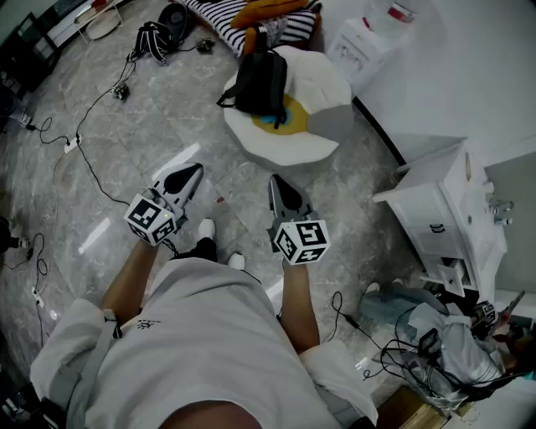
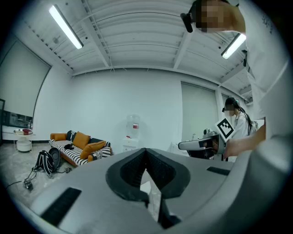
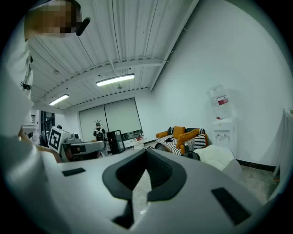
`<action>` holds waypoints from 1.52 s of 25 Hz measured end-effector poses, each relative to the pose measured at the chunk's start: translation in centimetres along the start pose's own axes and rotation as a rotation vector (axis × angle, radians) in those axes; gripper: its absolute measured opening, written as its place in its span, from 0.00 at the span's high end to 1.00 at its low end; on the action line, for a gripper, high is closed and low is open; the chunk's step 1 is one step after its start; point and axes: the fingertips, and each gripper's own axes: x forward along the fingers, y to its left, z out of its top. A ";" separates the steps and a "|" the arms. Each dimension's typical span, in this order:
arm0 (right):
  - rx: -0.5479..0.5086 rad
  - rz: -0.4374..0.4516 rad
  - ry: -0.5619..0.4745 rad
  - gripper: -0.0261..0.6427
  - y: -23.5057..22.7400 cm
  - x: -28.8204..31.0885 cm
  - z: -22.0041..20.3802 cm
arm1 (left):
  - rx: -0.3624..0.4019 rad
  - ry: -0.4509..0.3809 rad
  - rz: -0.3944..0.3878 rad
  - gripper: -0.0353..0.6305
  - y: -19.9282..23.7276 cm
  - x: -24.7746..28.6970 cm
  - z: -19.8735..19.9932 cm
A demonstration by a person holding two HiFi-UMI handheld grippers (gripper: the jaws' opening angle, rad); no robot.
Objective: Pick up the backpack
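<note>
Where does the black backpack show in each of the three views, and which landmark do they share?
Head view: backpack top centre, on the white cushion.
Left gripper view: not in it.
Right gripper view: backpack small, dark, right of centre, beside that cushion.
Shared landmark: the water dispenser.

This is looking like a big work room dressed like a home: a striped sofa (image 1: 224, 20) and water cooler (image 1: 362, 42) are standing far ahead of the left gripper (image 1: 195, 169), cables (image 1: 84, 156) are trailing on its left.
</note>
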 end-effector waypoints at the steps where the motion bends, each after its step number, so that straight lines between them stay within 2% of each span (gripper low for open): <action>1: -0.002 0.000 -0.002 0.95 0.0 -0.2 0.1 | 0.000 -0.005 0.000 0.94 -0.2 0.2 0.2; 16: 0.024 0.046 -0.010 0.95 -1.1 -2.1 0.2 | 0.008 -0.011 0.028 0.94 -2.1 1.6 1.0; 27: 0.054 0.052 -0.011 0.95 -2.2 -4.4 -0.6 | 0.015 0.015 0.047 0.94 -4.5 1.1 -0.1; 38: 0.070 0.041 -0.022 0.95 -3.4 -3.3 -0.4 | 0.033 0.037 0.023 0.94 -3.6 3.1 0.2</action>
